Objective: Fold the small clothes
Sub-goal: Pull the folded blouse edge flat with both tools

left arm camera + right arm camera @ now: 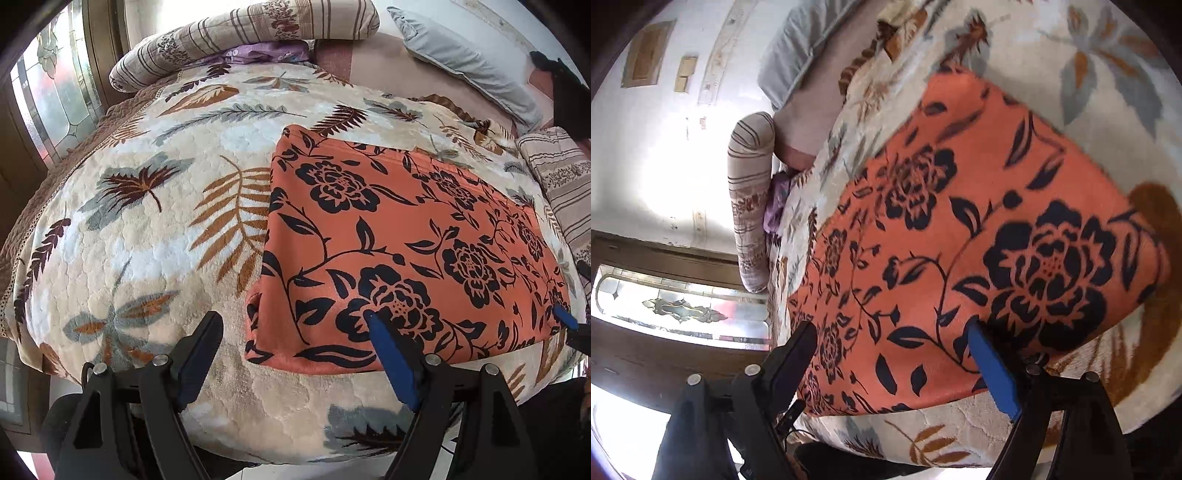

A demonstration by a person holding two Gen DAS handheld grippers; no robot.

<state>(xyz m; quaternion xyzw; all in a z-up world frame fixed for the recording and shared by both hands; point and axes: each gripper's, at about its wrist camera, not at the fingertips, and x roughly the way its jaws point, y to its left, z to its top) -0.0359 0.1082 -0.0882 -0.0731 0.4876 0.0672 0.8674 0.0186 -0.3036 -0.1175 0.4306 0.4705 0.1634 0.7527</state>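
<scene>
An orange cloth with a black flower print [406,236] lies flat as a folded rectangle on the leaf-patterned blanket [155,206] of a bed. My left gripper [291,317] is open at the cloth's near left corner, its right finger over the cloth and its left finger over the blanket. One blue fingertip [565,318] of my right gripper shows at the cloth's near right corner. In the right wrist view the same cloth [960,229] fills the middle. There my right gripper [892,326] stands open over the cloth's near edge, pads not pressing on it.
A striped bolster [243,33] and a purple cloth [258,53] lie at the bed's far side. A grey pillow [461,62] and a striped cushion [561,177] lie to the right. A leaded-glass window [55,92] stands at the left. The bed's near edge runs just under the grippers.
</scene>
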